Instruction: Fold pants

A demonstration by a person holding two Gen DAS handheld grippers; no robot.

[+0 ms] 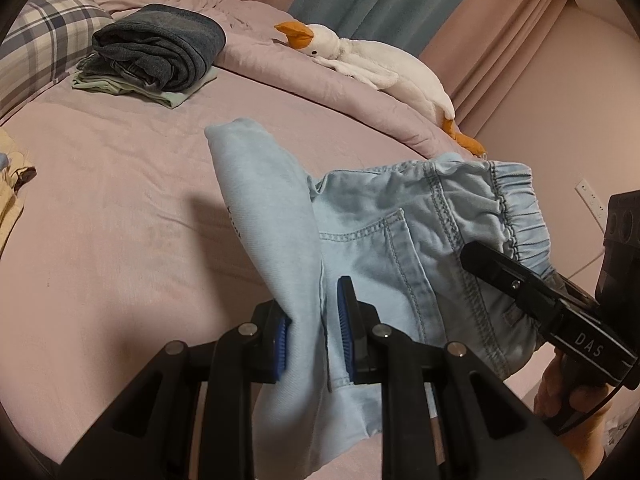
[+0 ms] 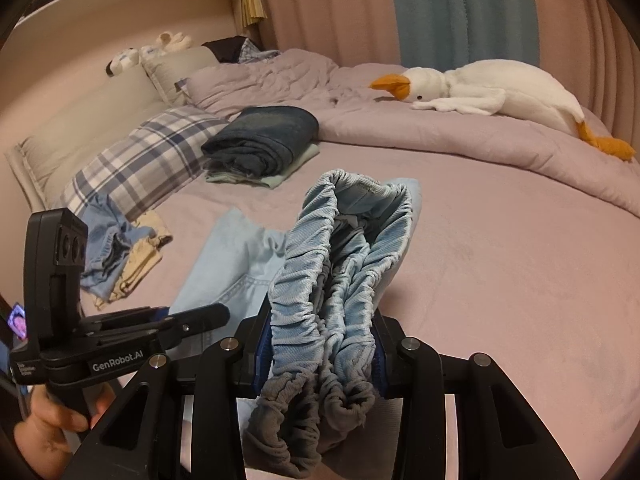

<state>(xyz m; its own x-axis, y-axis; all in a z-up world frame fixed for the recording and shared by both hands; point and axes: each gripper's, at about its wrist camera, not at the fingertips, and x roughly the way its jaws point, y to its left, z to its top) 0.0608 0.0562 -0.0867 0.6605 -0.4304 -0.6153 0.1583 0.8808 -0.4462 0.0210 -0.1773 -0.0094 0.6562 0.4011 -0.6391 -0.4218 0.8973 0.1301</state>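
Two grippers: left gripper (image 1: 314, 336), right gripper (image 2: 318, 354) | one pants (image 1: 400, 240), clamped

I read "DAS" on the right gripper (image 1: 484, 264) and "GenRobot.AI" on the left gripper (image 2: 216, 314).

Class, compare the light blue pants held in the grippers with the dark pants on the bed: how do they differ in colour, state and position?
The light blue pants are pale denim; the dark pants are deep blue-grey. The light blue pants hang loosely between the left gripper and right gripper, only partly folded; the dark pants lie neatly folded atop a pale green garment. Both are over the same bed.
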